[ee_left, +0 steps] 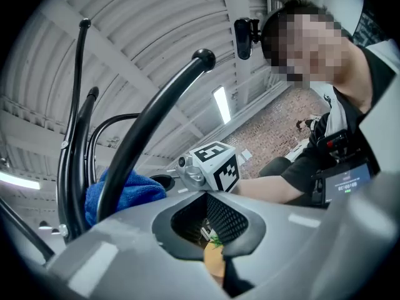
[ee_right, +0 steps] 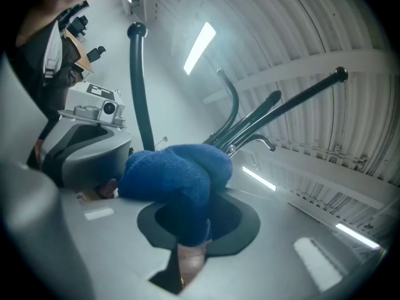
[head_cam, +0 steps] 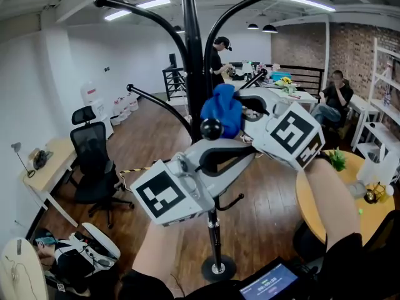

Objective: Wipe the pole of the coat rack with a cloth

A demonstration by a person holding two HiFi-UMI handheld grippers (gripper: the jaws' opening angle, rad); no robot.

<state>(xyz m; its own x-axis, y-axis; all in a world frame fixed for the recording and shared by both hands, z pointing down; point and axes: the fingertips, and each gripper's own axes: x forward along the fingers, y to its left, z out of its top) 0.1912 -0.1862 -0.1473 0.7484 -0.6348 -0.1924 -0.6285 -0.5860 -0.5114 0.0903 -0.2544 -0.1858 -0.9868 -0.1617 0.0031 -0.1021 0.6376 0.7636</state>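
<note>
The black coat rack pole [head_cam: 192, 55] stands dead centre in the head view, going down to its round base [head_cam: 217, 269] on the wood floor. The blue cloth [head_cam: 224, 108] is bunched up just right of the pole, up where the curved hooks branch off. It looks pressed against the pole, but I can't be sure from this angle. The right gripper [head_cam: 250, 114] is clamped on the cloth, which bulges out over its jaws. The left gripper [head_cam: 244, 147] sits just below with its jaws closed on nothing, and a knobbed hook [head_cam: 210, 129] pokes out beside it. A black office chair [head_cam: 94, 161] stands off to the left and a round wooden table [head_cam: 312, 199] to the right.
</note>
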